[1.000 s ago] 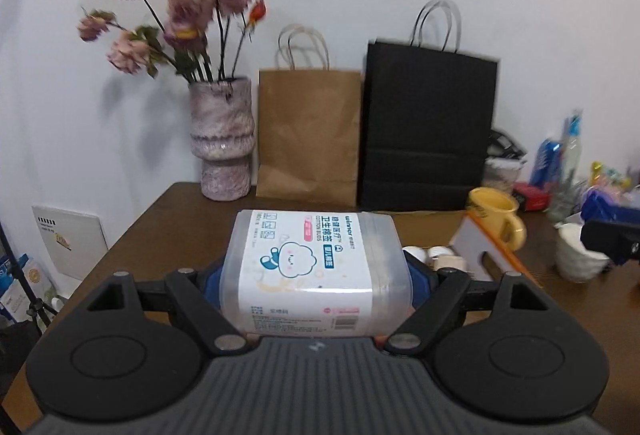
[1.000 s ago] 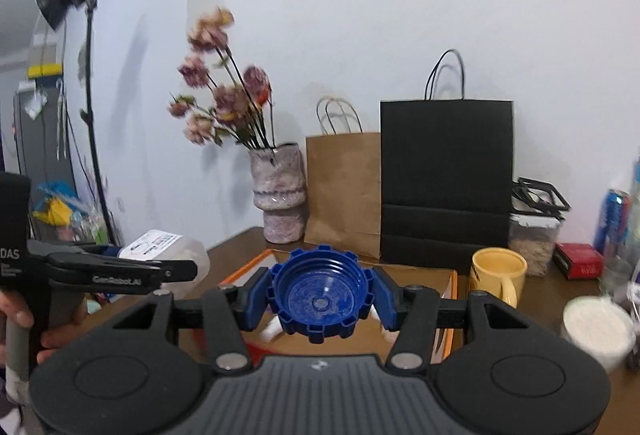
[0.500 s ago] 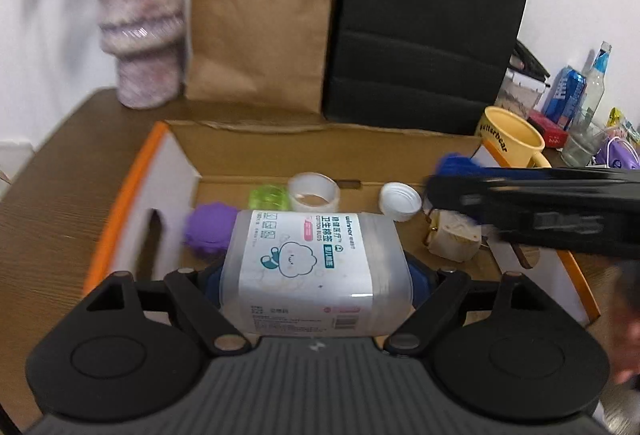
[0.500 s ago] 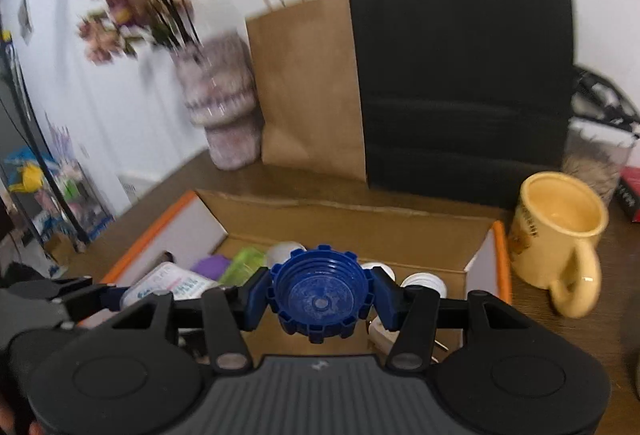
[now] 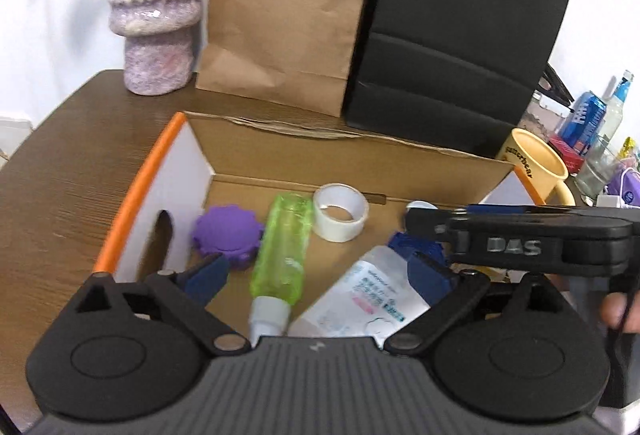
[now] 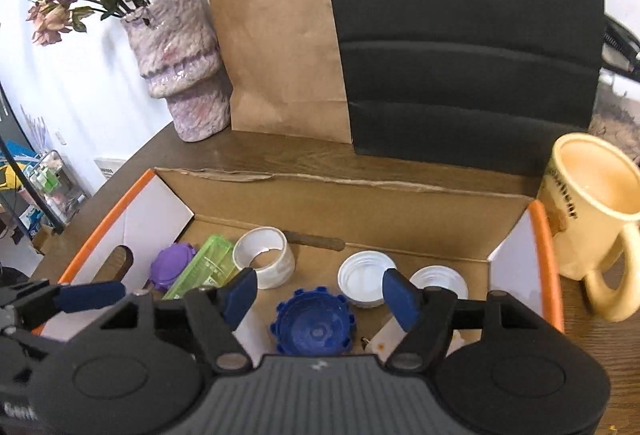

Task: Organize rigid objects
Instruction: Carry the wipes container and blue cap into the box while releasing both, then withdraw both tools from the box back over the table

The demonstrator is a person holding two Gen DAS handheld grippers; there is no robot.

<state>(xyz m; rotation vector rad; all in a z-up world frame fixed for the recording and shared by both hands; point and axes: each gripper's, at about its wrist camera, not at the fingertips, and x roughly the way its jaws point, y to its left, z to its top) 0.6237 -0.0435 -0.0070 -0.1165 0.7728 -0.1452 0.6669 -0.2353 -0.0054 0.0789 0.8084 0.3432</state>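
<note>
The right gripper [image 6: 318, 289] is hanging over the box [image 6: 400, 213], its jaws having just been opening; the blue cap [image 6: 314, 327] is lying between the blue pads [image 6: 400, 297], touched by neither. Two white caps [image 6: 362, 281] are sitting just behind it, and a tape roll [image 6: 266, 255], a green bottle [image 6: 204, 269] and a purple cap [image 6: 172, 265] are lying at centre left. The left gripper [image 6: 86, 295] is reaching in at lower left. A mug [image 6: 592, 219] is standing right of the box.

Both tongs, left [image 5: 320, 277] and right [image 6: 318, 297], have just spread apart, tilted downward.
</note>
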